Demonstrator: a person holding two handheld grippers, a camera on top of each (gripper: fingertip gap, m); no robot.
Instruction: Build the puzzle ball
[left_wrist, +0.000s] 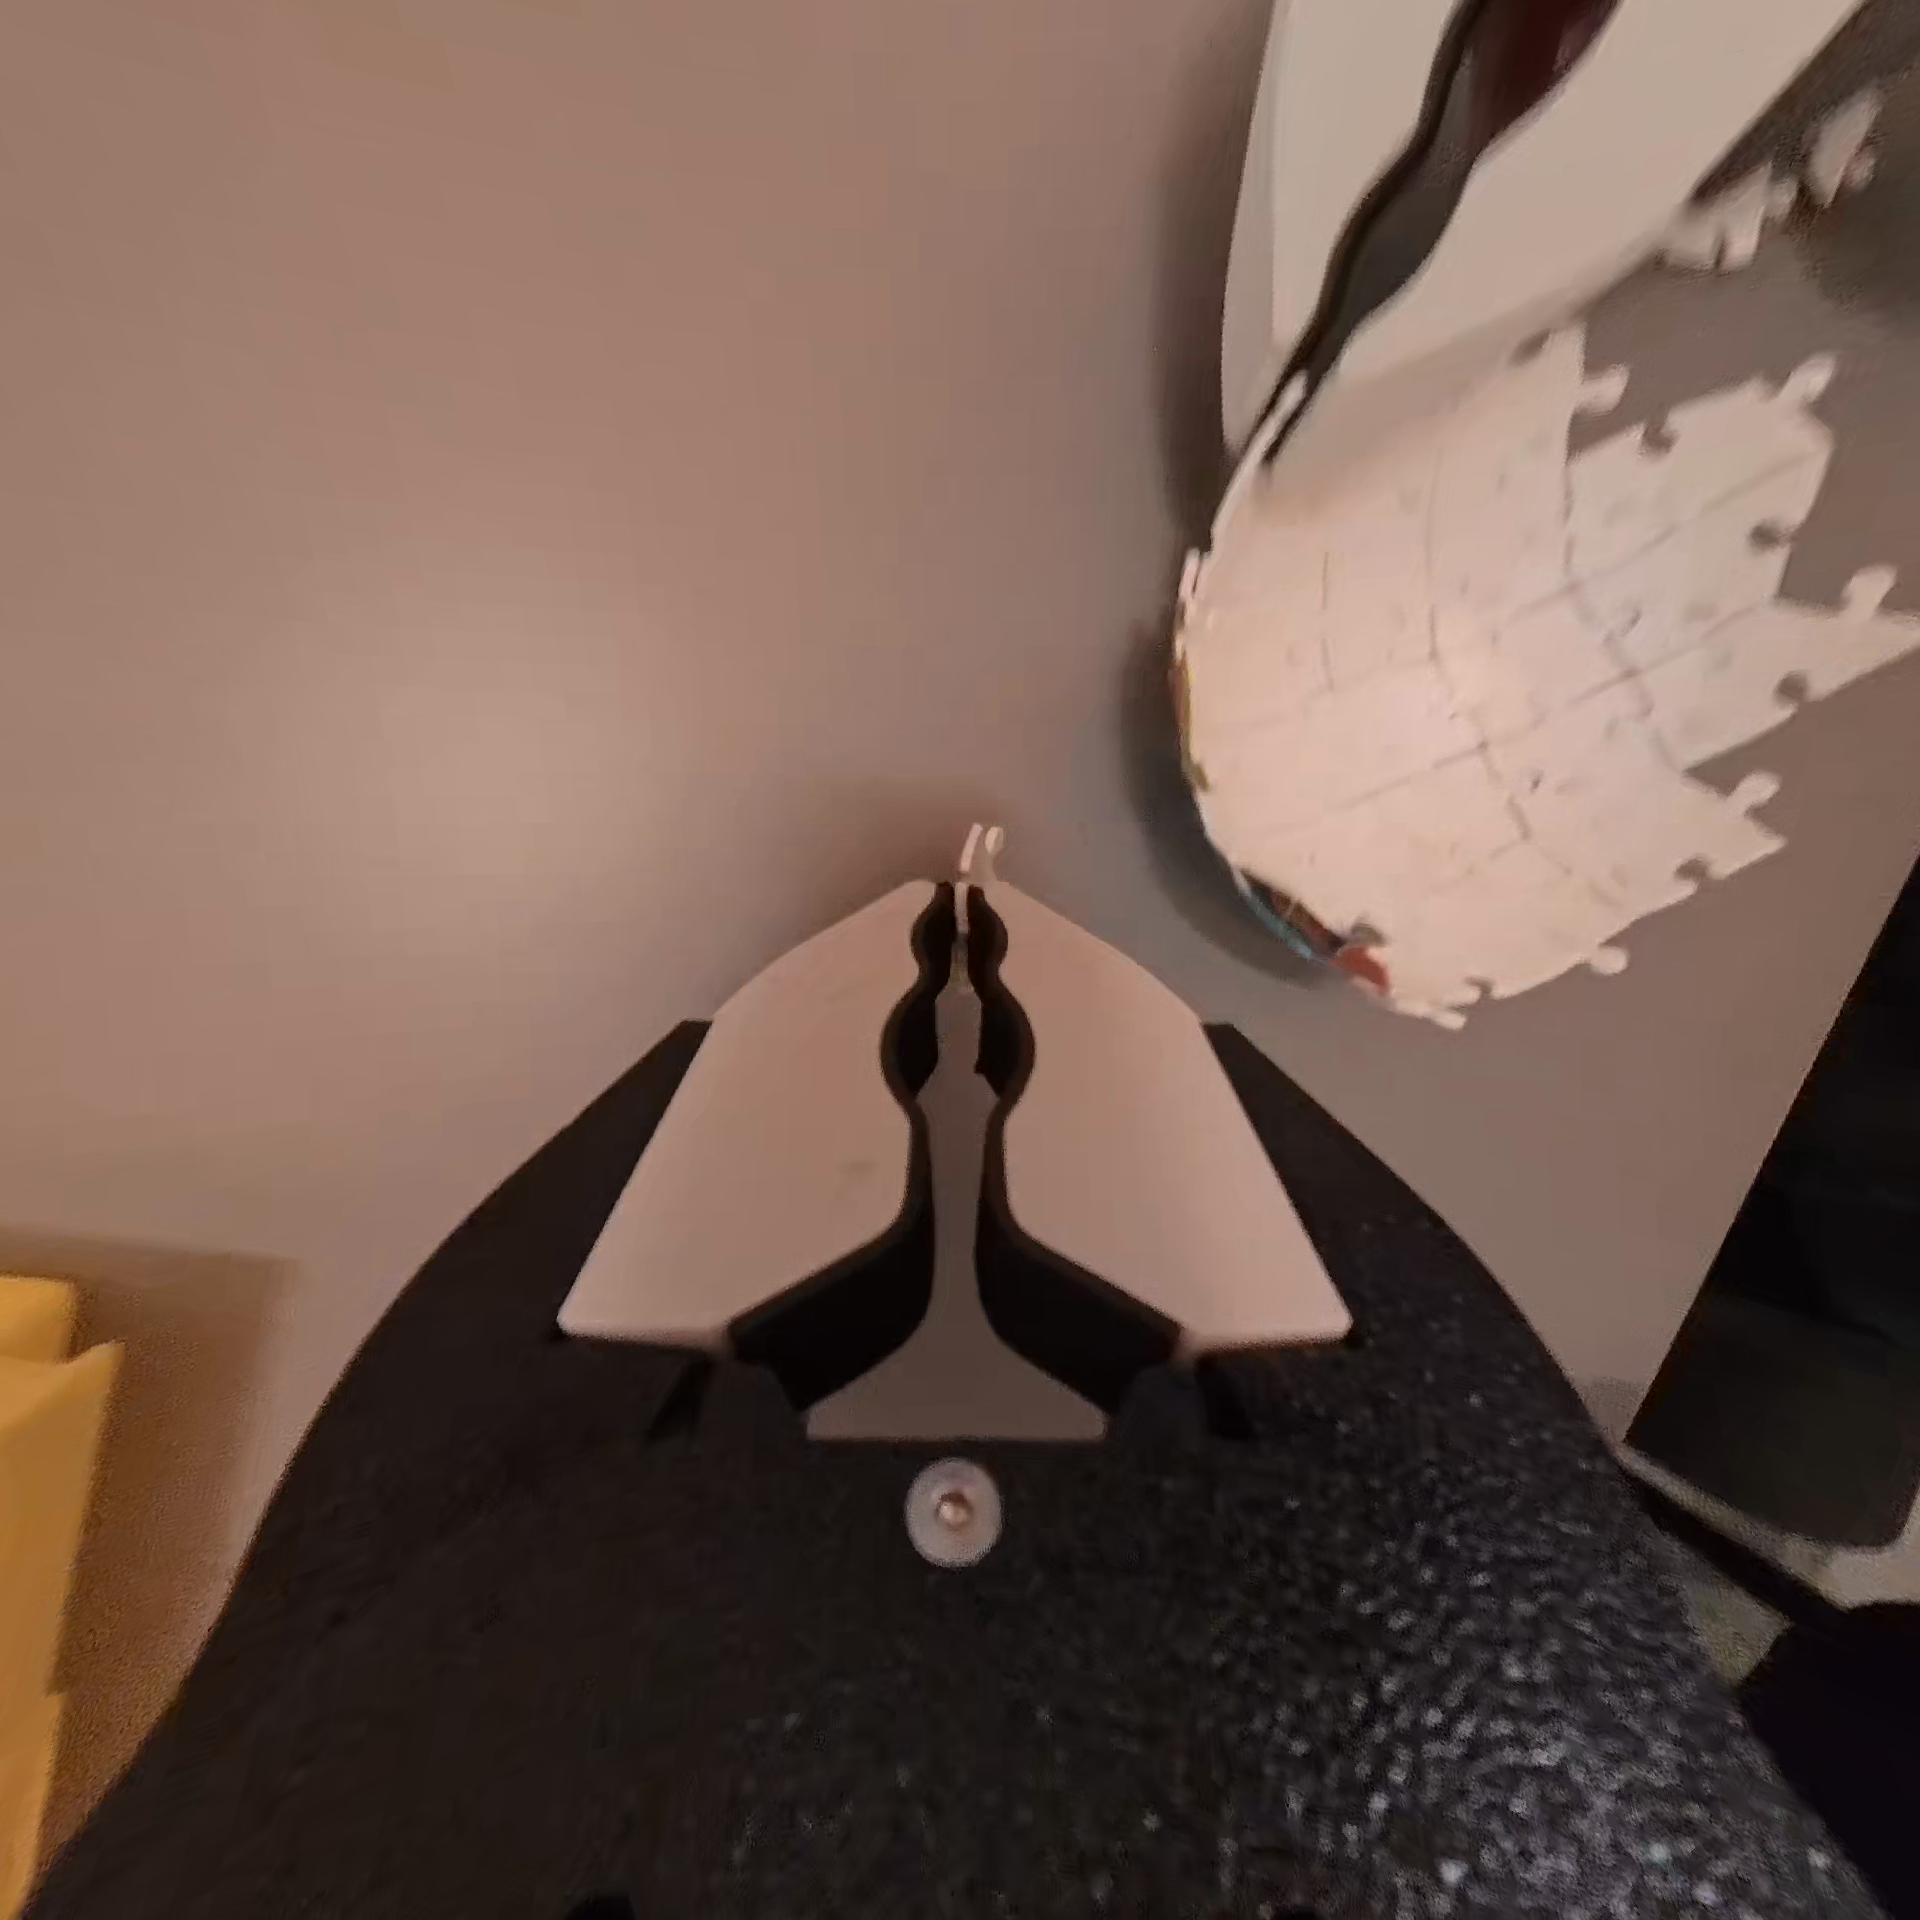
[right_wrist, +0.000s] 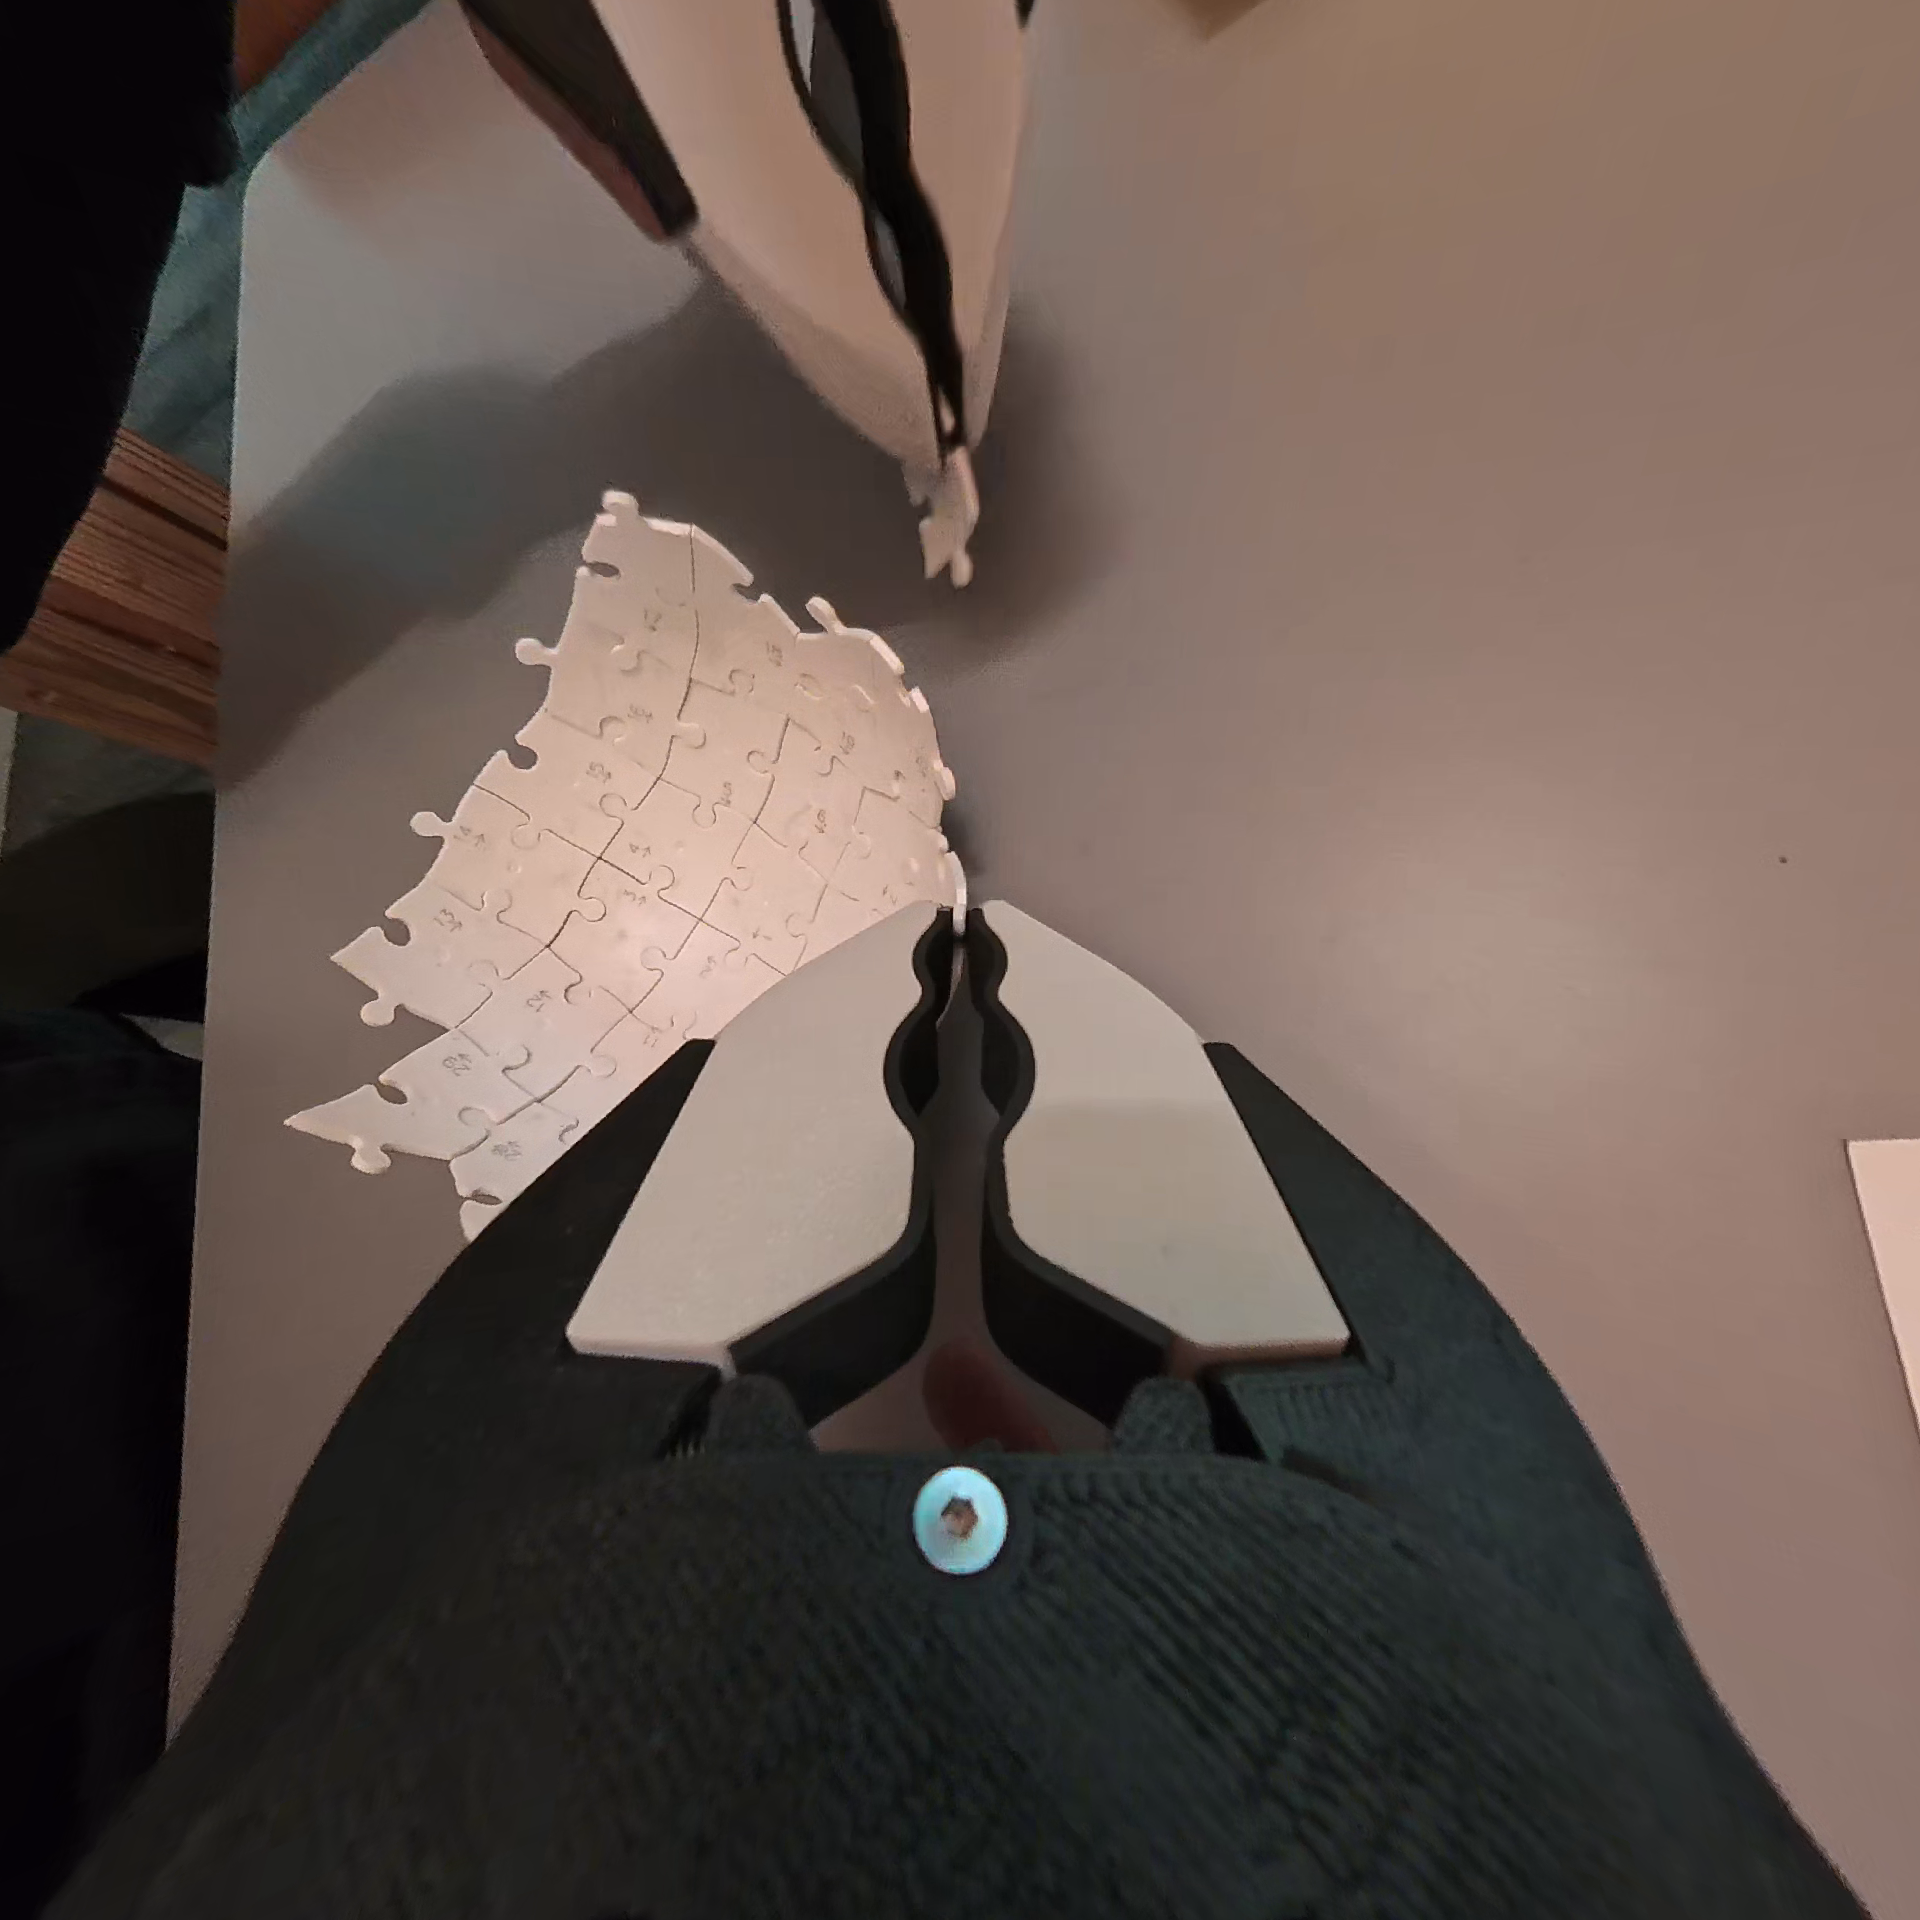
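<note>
My left gripper (left_wrist: 961, 894) is shut on a small white puzzle piece (left_wrist: 979, 847) that sticks out past its tips. In the right wrist view that piece (right_wrist: 951, 520) hangs from the left gripper (right_wrist: 940, 436), above and apart from the shell. My right gripper (right_wrist: 961, 920) is shut on the right edge of a curved, partly built white puzzle-ball shell (right_wrist: 665, 831), whose inner side faces me. In the left wrist view the shell (left_wrist: 1507, 665) is held up at the right by the right gripper (left_wrist: 1288, 405), blurred; a coloured outer face shows at its lower edge.
A grey table (right_wrist: 1455, 623) lies under both grippers. A wooden block (right_wrist: 125, 603) stands at its left edge and a white sheet (right_wrist: 1886, 1268) lies at the right. A yellow object (left_wrist: 42, 1455) is at the lower left, a dark object (left_wrist: 1818, 1247) at the right. Tip to tip, the grippers are about 9 cm apart.
</note>
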